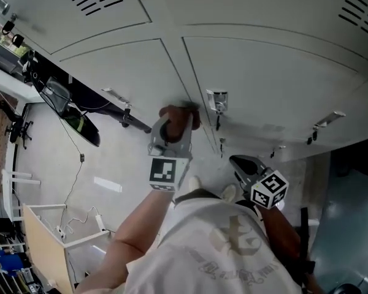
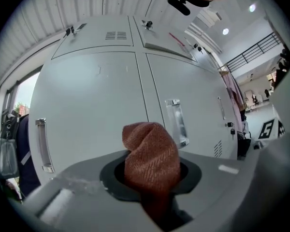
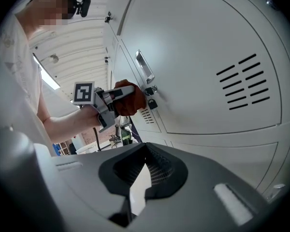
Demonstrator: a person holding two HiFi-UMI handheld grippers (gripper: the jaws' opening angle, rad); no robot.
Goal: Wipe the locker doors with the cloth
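A reddish-brown cloth (image 1: 183,114) is bunched in my left gripper (image 1: 175,122), which is shut on it and holds it up against the grey locker doors (image 1: 267,78), beside a metal latch (image 1: 217,101). In the left gripper view the cloth (image 2: 152,153) fills the jaws, with a door handle (image 2: 176,122) just beyond. My right gripper (image 1: 240,162) hangs lower and to the right, away from the doors, shut with nothing in it. The right gripper view shows its own jaws (image 3: 140,182) almost together, and the left gripper (image 3: 111,100) with the cloth (image 3: 131,98) by a padlock (image 3: 152,103).
Handles (image 1: 116,95) (image 1: 330,118) and hanging keys (image 1: 219,124) stick out from the doors. Vent slots (image 3: 244,81) sit in the nearer door. Along the left floor lie a black object with cables (image 1: 73,112) and a wooden panel with a white frame (image 1: 43,237).
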